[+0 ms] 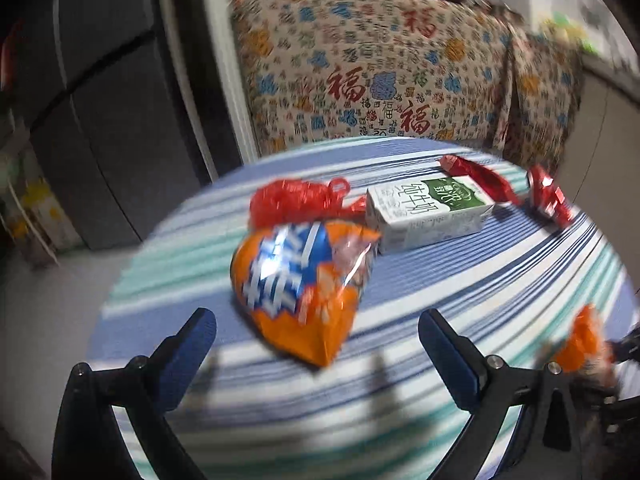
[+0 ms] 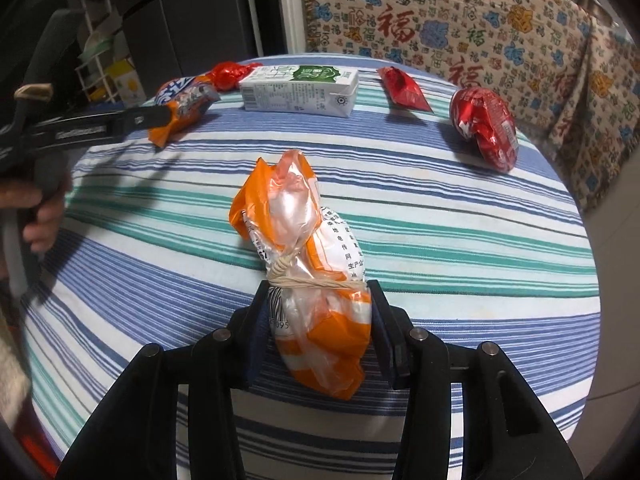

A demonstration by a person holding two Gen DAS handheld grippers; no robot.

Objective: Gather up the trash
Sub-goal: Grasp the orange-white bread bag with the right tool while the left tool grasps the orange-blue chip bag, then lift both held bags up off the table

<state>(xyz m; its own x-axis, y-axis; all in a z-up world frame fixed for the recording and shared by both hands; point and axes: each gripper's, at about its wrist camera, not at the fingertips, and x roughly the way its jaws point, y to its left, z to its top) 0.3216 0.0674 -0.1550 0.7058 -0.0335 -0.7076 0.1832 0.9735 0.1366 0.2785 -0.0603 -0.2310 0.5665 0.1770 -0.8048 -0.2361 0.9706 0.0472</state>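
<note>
My right gripper [image 2: 318, 300] is shut on a tied orange and clear snack bag [image 2: 308, 240], which rests on the striped round table [image 2: 440, 240]; that bag also shows at the right edge of the left wrist view [image 1: 580, 344]. My left gripper [image 1: 316, 328] is open just in front of an orange and blue snack bag [image 1: 296, 284], which also shows in the right wrist view [image 2: 180, 100]. Behind it lie a red crumpled wrapper [image 1: 296, 200] and a white and green milk carton [image 1: 428, 212]. Two red wrappers [image 2: 404, 90] [image 2: 486, 128] lie at the table's right.
A sofa with a patterned cover [image 1: 380, 68] stands behind the table. A dark fridge [image 1: 92, 100] stands to the left. The person's hand [image 2: 36, 212] holds the left gripper at the table's left edge.
</note>
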